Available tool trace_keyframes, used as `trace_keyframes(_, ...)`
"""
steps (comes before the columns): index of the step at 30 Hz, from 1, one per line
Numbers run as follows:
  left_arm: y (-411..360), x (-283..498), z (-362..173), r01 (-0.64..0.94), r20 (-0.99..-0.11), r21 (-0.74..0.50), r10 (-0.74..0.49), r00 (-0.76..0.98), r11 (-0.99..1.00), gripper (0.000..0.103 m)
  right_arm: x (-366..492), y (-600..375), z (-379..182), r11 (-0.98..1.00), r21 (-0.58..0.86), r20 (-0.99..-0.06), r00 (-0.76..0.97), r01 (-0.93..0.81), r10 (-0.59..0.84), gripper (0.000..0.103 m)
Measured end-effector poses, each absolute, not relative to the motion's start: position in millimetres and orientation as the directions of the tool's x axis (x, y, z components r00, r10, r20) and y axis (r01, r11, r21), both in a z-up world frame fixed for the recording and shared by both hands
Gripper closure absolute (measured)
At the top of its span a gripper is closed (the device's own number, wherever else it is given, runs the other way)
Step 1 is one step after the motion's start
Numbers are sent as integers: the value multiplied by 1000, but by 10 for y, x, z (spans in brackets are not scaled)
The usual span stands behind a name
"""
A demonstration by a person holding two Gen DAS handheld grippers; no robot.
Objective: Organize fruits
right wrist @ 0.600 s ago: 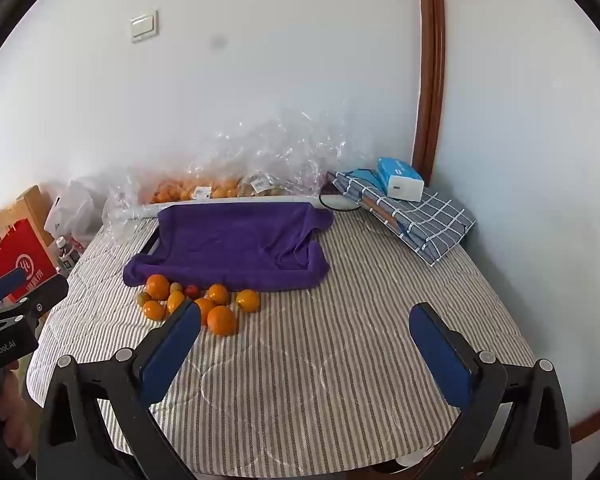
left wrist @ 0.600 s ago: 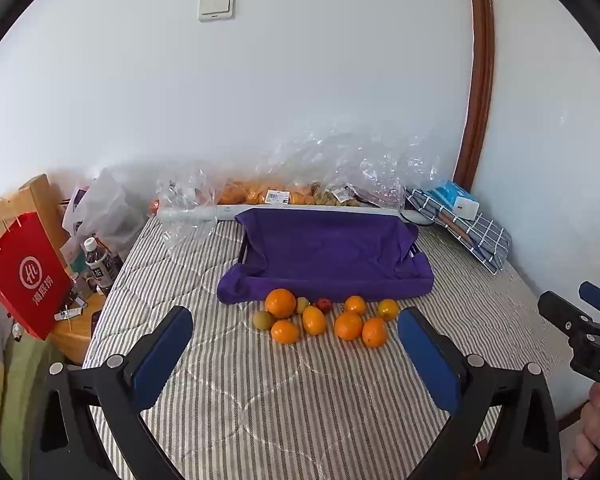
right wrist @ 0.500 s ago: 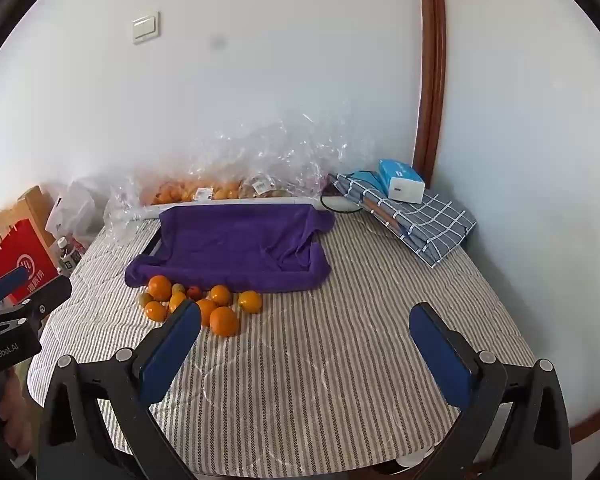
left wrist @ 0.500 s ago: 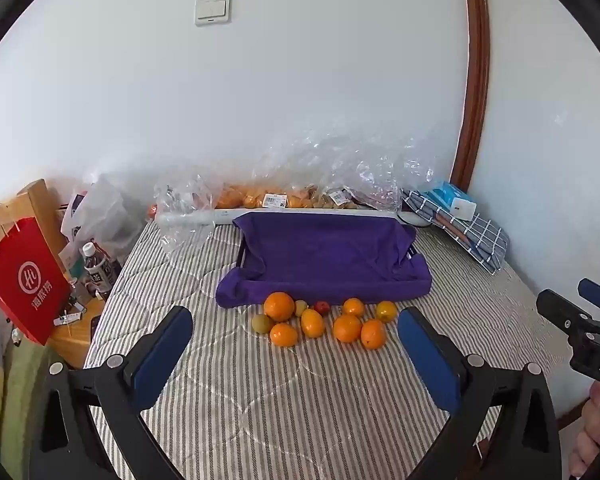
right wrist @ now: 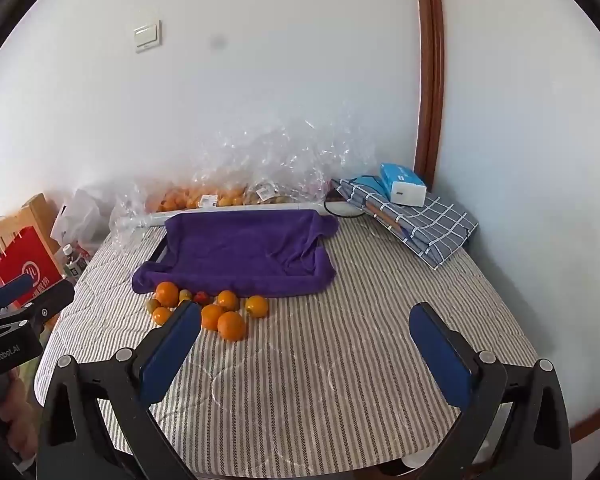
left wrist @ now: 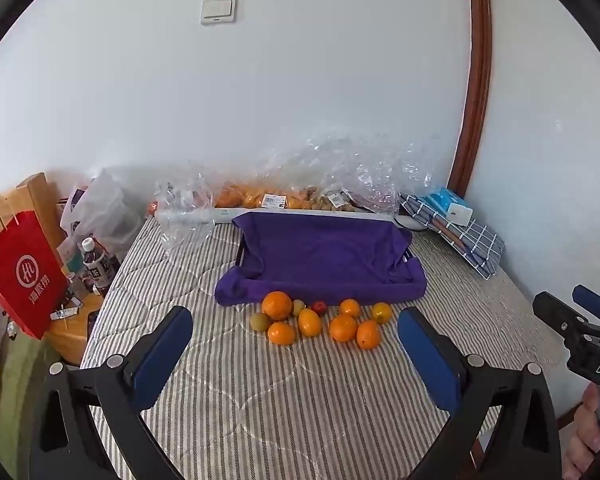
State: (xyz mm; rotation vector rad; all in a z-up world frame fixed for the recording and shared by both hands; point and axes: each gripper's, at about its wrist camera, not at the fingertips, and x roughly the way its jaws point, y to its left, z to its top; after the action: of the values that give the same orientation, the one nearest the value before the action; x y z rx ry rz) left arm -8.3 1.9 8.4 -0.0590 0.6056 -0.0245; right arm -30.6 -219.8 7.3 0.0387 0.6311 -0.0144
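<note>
Several oranges (left wrist: 277, 305) lie in a cluster on the striped table, with a small red fruit (left wrist: 318, 307) and greenish fruits (left wrist: 260, 321) among them; the cluster also shows in the right wrist view (right wrist: 231, 325). Just behind them is a tray draped with a purple towel (left wrist: 324, 260), also seen in the right wrist view (right wrist: 240, 252). My left gripper (left wrist: 296, 344) is open and empty, held back from the fruit. My right gripper (right wrist: 306, 344) is open and empty, to the right of the fruit.
Clear plastic bags of fruit (left wrist: 272, 200) lie along the wall. A checked cloth with a blue tissue box (right wrist: 402, 184) sits at the back right. A red paper bag (left wrist: 20, 276) and bottles (left wrist: 96, 264) stand left of the table's edge.
Both views shift slightly; the fruit and tray sit a little lower in the left view, as the left gripper tilts or lifts. Nothing on the table moved.
</note>
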Motion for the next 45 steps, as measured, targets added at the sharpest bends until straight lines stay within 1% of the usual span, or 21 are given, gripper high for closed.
trace_keyframes(22,22,-106,183,9,-561,-69,-46,826,998,0,-345,-2172,46,999,43,-582,813,0,25,0)
trace_keyframes(45,63,-111,158,8,-562,-72,-47,825,997,0,-363,-2156,41,998,60,-576,816,-3,37,0)
